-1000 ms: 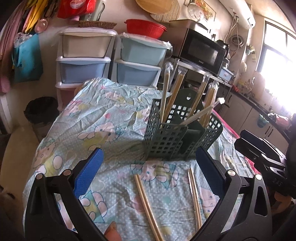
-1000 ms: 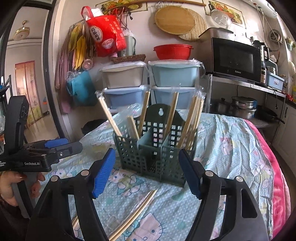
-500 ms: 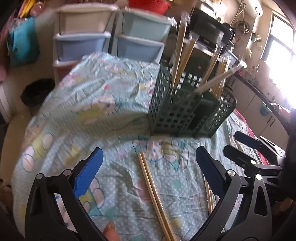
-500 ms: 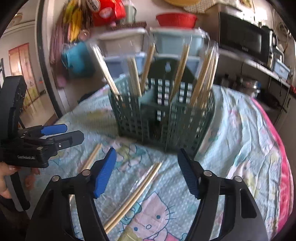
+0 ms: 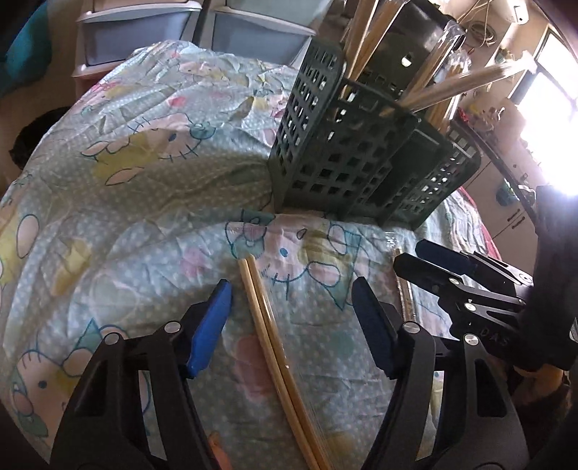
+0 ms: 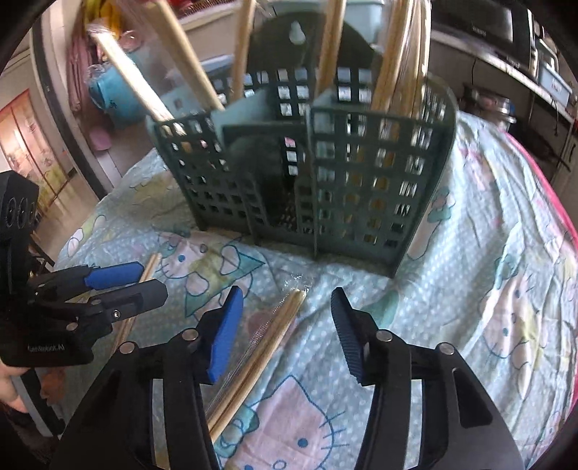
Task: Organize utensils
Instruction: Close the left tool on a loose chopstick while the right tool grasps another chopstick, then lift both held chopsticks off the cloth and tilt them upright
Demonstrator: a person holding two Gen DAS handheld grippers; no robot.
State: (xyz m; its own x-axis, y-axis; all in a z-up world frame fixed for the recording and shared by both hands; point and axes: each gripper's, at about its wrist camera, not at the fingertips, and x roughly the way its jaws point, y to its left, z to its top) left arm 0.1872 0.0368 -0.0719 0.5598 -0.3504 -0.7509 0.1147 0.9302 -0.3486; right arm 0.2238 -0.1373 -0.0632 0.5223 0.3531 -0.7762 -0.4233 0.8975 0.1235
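Kitchen corner: drawer units (image 5: 133, 32) and a microwave (image 6: 480, 21) behind; counter under a wrinkled pale-blue cartoon-cat cloth (image 5: 144, 144).

Dark green lattice utensil caddy (image 5: 346, 155) upright mid-counter, split into compartments, several plastic-sleeved chopstick pairs (image 6: 401, 54) leaning out at mixed angles. Same caddy (image 6: 318, 173) fills the right wrist view; a bit motion-blurred.

Two loose pairs flat on cloth in front of caddy:
- Wrapped chopstick pair (image 5: 271, 332), pale bamboo in clear film, far tip just short of caddy base. Left tool (image 5: 292, 300) spread wide, straddling it, pads apart from it, gripping nothing.
- Second wrapped pair (image 6: 260, 354), lying diagonally, crinkled film at the far tip. Right tool (image 6: 285, 311) spread wide over it, pads clear of it, nothing held.

Tools side by side, near each other: right tool's fingers seen at the right of the left wrist view, left tool (image 6: 119, 278) at the left of the right wrist view.

Open cloth left of the caddy and between caddy and tools; cloth drops off at the counter's left edge, pink border (image 6: 556, 202) along the right side.
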